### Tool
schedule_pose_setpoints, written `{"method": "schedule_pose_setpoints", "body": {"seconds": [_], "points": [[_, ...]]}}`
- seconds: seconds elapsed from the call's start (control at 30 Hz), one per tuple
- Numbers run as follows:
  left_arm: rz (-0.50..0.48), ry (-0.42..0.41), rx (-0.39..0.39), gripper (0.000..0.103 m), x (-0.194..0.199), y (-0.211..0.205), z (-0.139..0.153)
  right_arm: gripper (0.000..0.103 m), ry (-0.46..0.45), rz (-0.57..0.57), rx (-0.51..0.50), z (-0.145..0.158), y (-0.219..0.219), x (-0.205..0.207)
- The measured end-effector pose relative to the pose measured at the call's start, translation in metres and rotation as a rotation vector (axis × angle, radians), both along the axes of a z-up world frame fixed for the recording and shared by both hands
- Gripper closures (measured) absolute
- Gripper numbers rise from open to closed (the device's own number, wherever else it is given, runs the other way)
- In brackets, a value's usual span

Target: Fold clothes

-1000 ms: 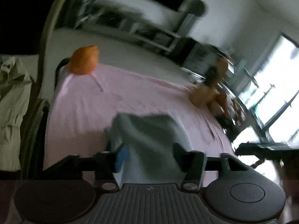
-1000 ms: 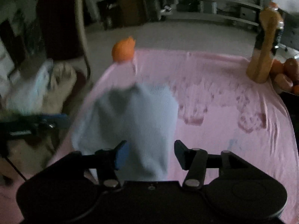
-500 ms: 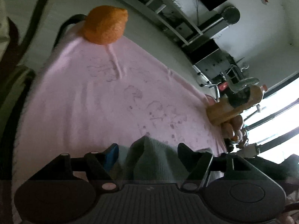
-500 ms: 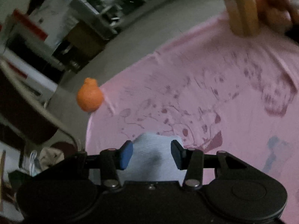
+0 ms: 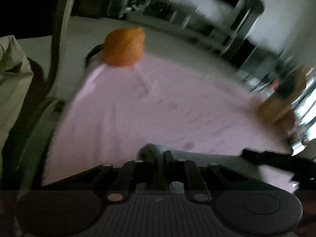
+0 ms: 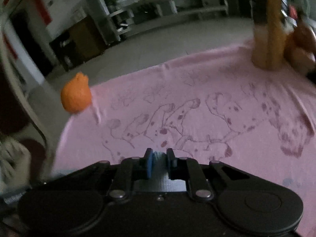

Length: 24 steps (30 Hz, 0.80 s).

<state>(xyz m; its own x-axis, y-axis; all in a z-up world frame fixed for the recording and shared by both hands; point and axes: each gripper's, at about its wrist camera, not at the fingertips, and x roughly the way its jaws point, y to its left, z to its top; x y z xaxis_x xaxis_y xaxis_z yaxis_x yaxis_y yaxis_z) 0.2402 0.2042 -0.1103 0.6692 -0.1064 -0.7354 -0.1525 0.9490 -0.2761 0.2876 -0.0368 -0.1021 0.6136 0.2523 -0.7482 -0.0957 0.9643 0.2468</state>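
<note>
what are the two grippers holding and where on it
Both jaws are closing on the pale blue-grey knit garment: left gripper and right gripper each pinch a bunched edge.

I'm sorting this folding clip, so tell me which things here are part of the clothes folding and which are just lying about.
Part of the job:
- grey-blue garment, bunched between both pairs of closing jaws
- left gripper
- right gripper

Just lying about:
- pink printed cloth covering the surface
- orange ball-like thing at its far corner
- tan bottle
- beige clothing off to the side
</note>
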Motion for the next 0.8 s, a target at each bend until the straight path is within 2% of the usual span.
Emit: {"method": "schedule_pose_setpoints", "body": {"seconds": [0.07,0.1,0.13,0.23,0.3,0.4,0.5,0.57,0.63,0.67,0.73,0.8], "points": [[0.012,0.025,0.080,0.088,0.006,-0.007,-0.011,0.089,-0.006,0.025,-0.097,-0.014,0.019,0.002],[0.016,0.023,0.082,0.084,0.006,-0.007,-0.010,0.088,-0.012,0.032,-0.138,-0.015,0.026,0.003],[0.024,0.031,0.067,0.081,0.006,-0.003,-0.007,0.088,-0.019,0.039,-0.179,-0.017,0.034,0.005],[0.069,0.046,-0.036,0.061,-0.003,0.018,0.004,0.081,-0.016,0.058,-0.227,-0.006,0.036,0.005],[0.123,0.037,-0.094,0.064,-0.016,0.033,0.016,0.069,-0.028,0.058,-0.187,0.012,0.023,-0.001],[0.158,0.018,-0.188,0.066,-0.041,0.049,0.034,0.068,-0.017,0.051,-0.084,0.045,-0.008,-0.016],[0.071,-0.030,-0.219,0.067,-0.061,0.039,0.049,0.068,0.014,0.055,-0.004,0.069,-0.031,-0.031],[0.001,-0.046,-0.175,0.069,-0.066,0.020,0.049,0.068,0.035,0.060,0.034,0.080,-0.039,-0.041],[-0.063,-0.047,-0.112,0.071,-0.068,-0.001,0.045,0.079,0.056,0.080,0.049,0.081,-0.039,-0.050],[-0.078,-0.032,-0.063,0.075,-0.067,-0.009,0.040,0.089,0.065,0.099,0.043,0.077,-0.033,-0.054],[-0.105,0.001,0.030,0.081,-0.063,-0.025,0.030,0.090,0.071,0.139,0.012,0.068,-0.020,-0.059],[-0.107,0.052,0.075,0.078,-0.058,-0.030,0.019,0.091,0.069,0.175,-0.036,0.054,-0.002,-0.060]]}}
